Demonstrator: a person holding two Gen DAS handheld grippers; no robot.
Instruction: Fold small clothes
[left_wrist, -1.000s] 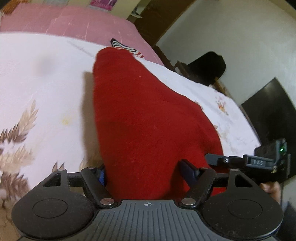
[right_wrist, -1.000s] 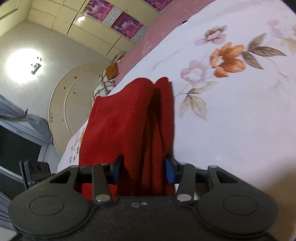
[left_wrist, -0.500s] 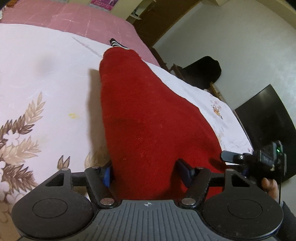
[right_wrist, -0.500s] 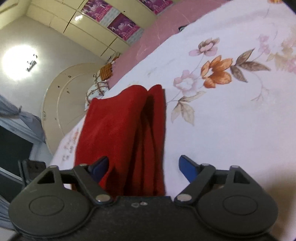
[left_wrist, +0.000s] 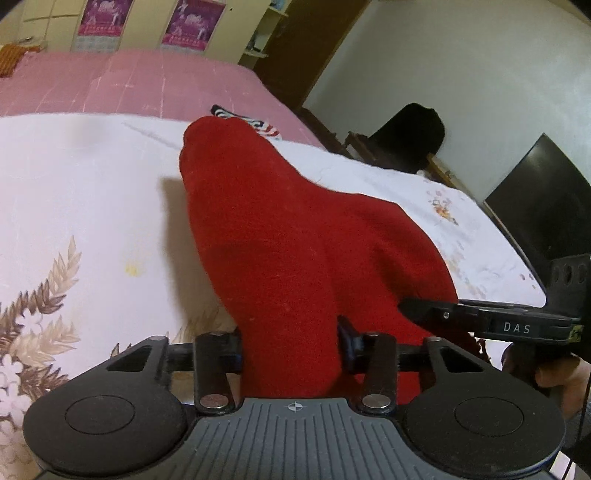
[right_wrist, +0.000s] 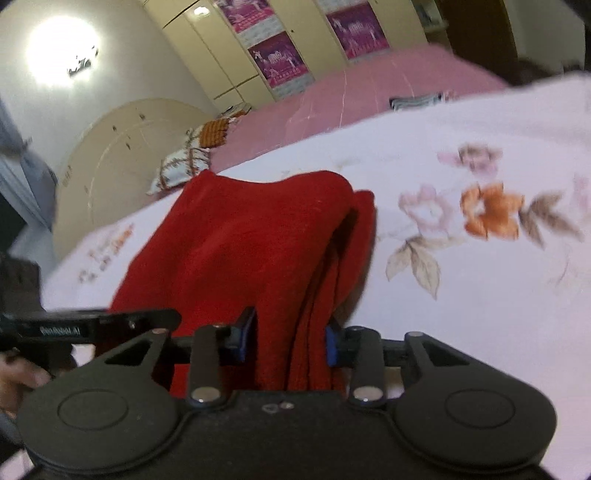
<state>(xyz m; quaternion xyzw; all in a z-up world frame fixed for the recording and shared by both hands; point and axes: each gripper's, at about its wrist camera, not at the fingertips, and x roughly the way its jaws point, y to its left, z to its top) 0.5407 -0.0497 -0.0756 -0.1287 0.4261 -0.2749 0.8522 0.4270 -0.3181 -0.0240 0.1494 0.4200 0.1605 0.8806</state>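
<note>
Over the floral sheet (left_wrist: 74, 177), both tools (left_wrist: 290, 349) (right_wrist: 290, 341) pinch the red cloth (left_wrist: 295, 240).

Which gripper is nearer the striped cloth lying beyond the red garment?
Left. The left gripper clamps the red garment pointing toward the striped cloth; the right gripper clamps it alongside, slightly farther.

Home bedroom, floral bedsheet (left_wrist: 92, 177), pillow (right_wrist: 184, 162), wardrobe doors (right_wrist: 221, 51)

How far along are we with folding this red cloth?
Done: the red cloth already lies in stacked layers on the floral sheet. In hand: the left gripper and right gripper are each shut on its near edge. Left: finishing the fold and letting go. A striped item beyond it looks untouched.
</note>
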